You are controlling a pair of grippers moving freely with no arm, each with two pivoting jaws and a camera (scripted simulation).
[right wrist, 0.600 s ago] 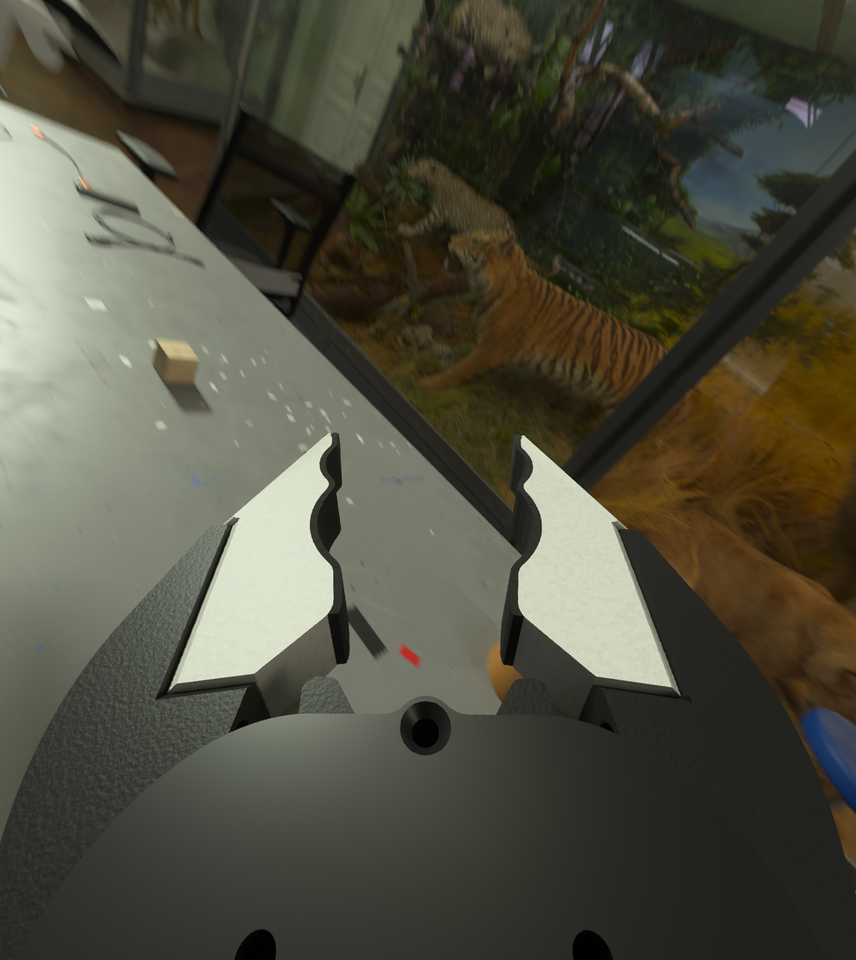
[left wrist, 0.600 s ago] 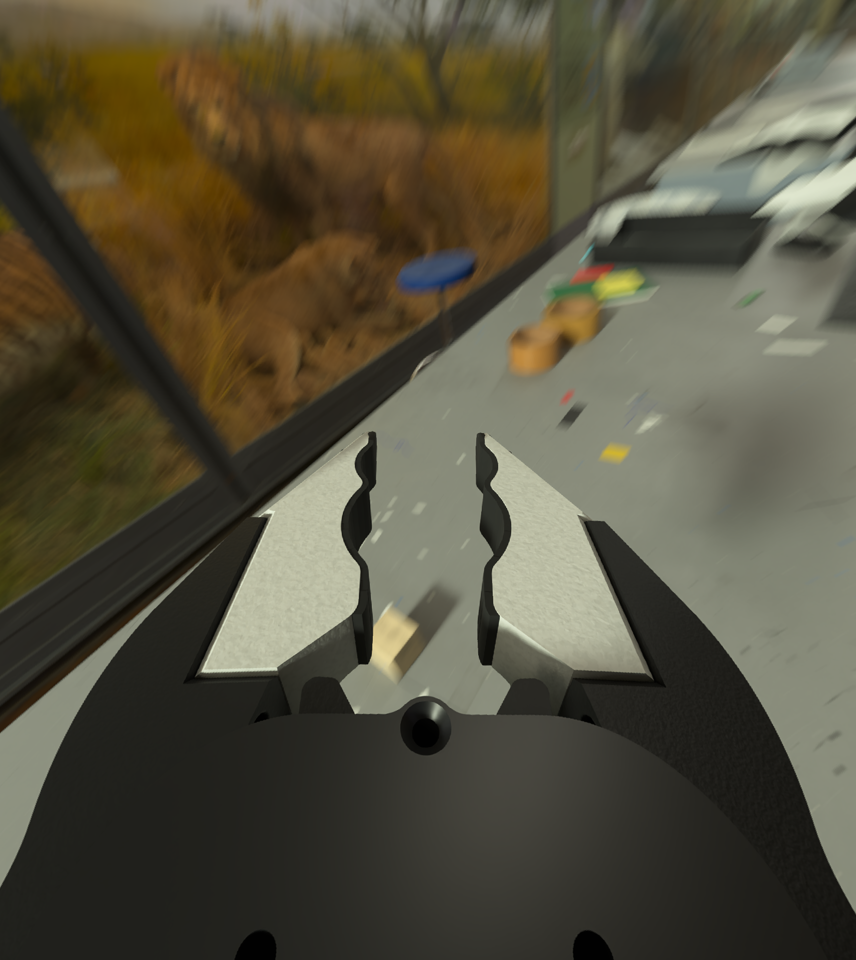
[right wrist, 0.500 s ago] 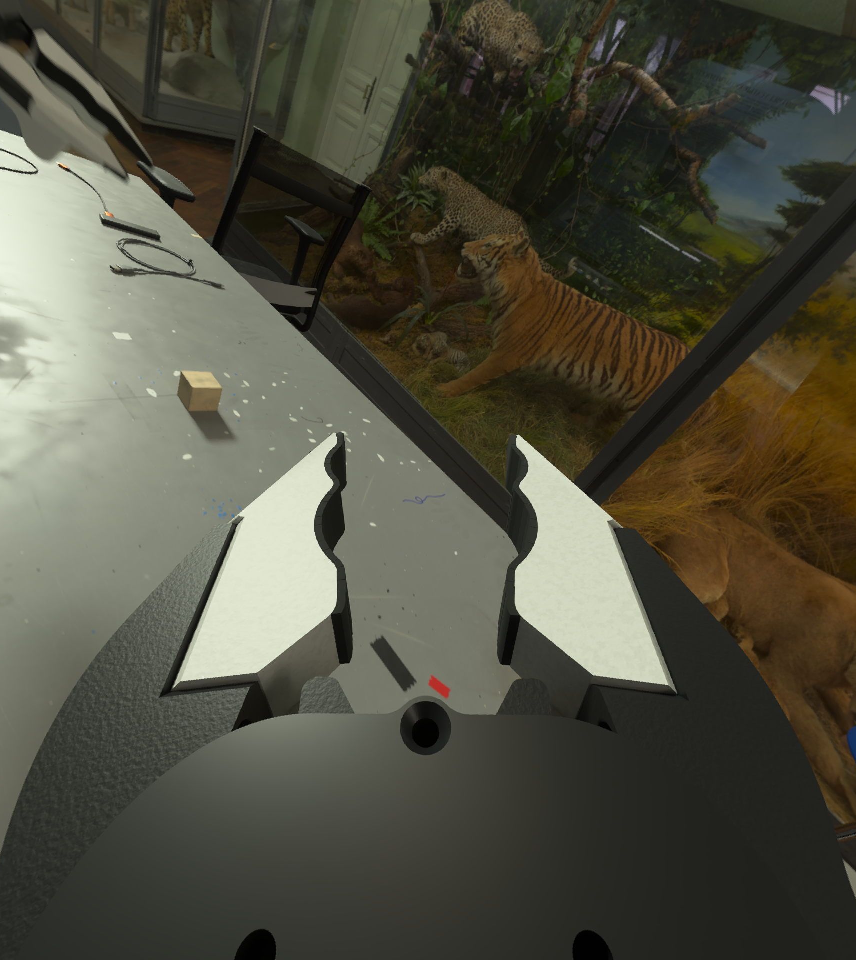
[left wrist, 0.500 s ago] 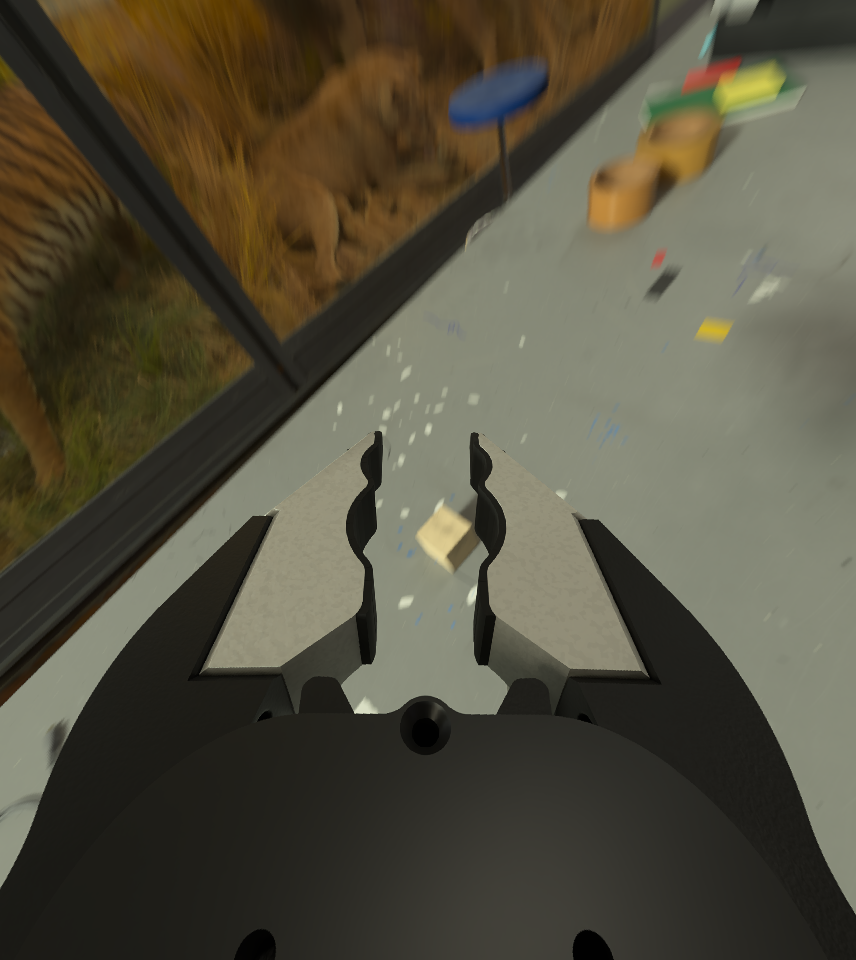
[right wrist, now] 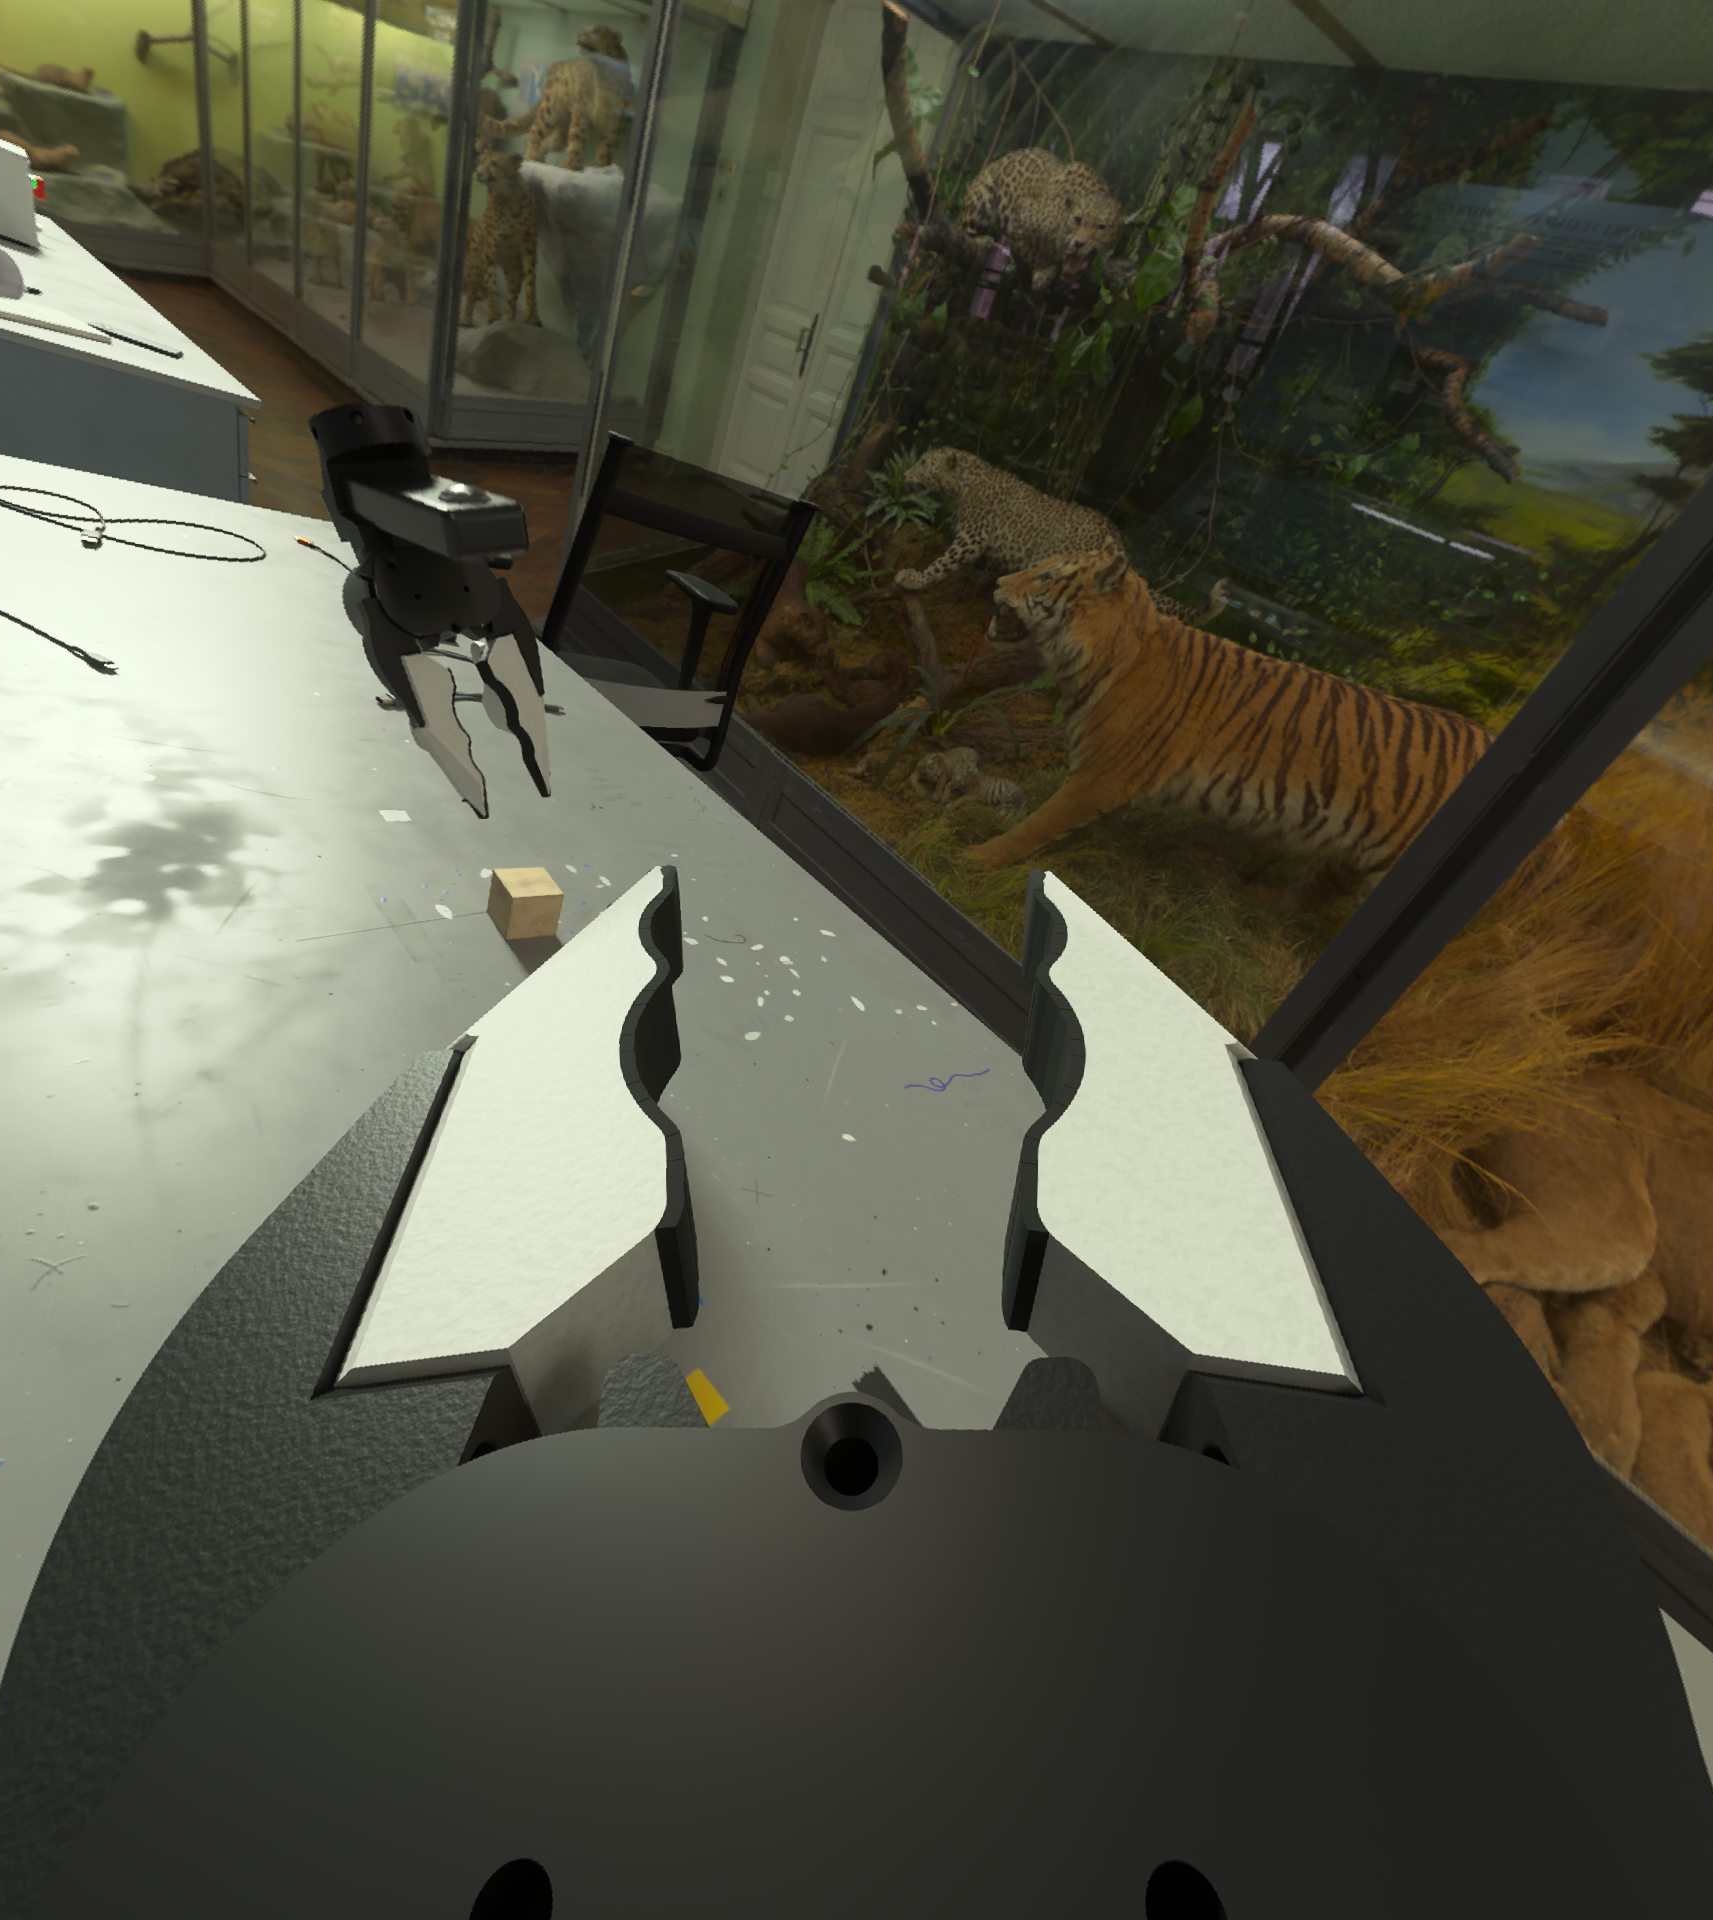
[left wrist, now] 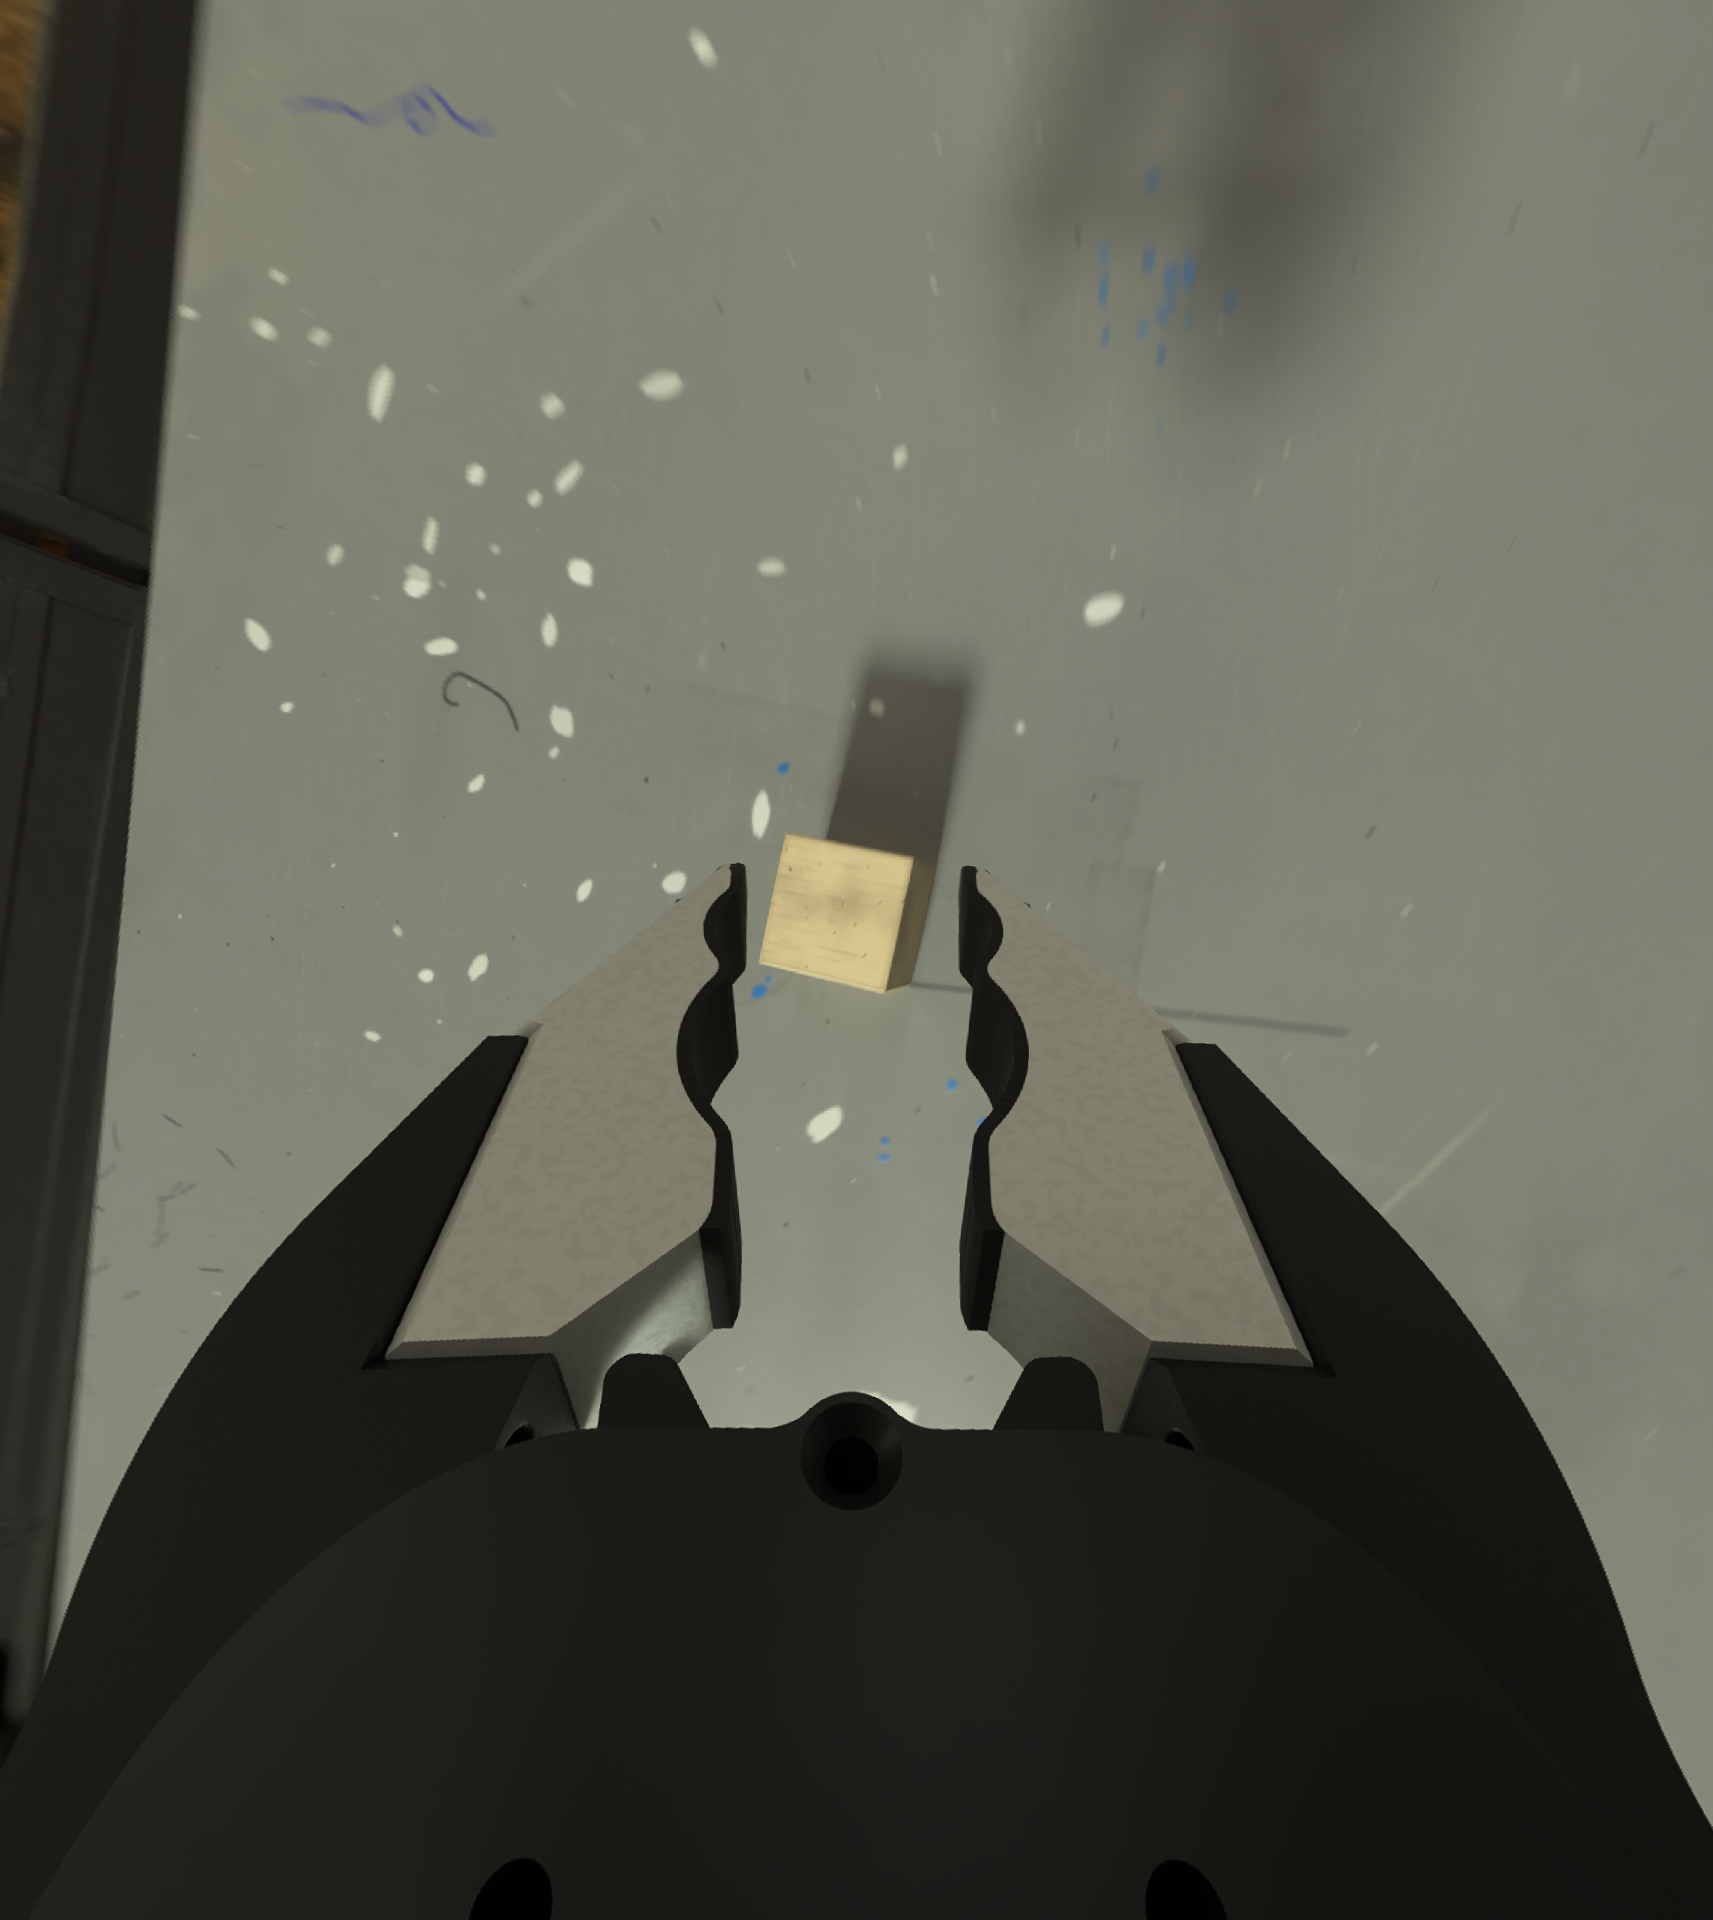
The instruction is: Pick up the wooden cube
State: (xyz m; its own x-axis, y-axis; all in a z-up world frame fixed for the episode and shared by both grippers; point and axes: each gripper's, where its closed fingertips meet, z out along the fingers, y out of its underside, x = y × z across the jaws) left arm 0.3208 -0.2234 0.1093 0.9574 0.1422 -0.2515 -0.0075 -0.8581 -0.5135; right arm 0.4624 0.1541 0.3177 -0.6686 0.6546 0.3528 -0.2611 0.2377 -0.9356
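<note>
Pale, square-edged wooden cube (left wrist: 836,927) on speckled grey table (left wrist: 1351,727); left gripper (left wrist: 850,883) above it and right gripper (right wrist: 852,883) both spread apart, empty.

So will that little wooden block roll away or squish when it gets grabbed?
Probably neither. The wooden cube sits flat on the grey table, so it shouldn't roll. Wood looks stiff and probably light. The left gripper, open above it, might just nudge it sideways.

1. My left wrist camera looks steeply down, close over the tabletop (left wrist: 1351,727).
2. My right wrist camera looks low along the tabletop (right wrist: 156,1039) toward a far display case.
3. Both views share the wooden cube (left wrist: 836,914) (right wrist: 524,902).
</note>
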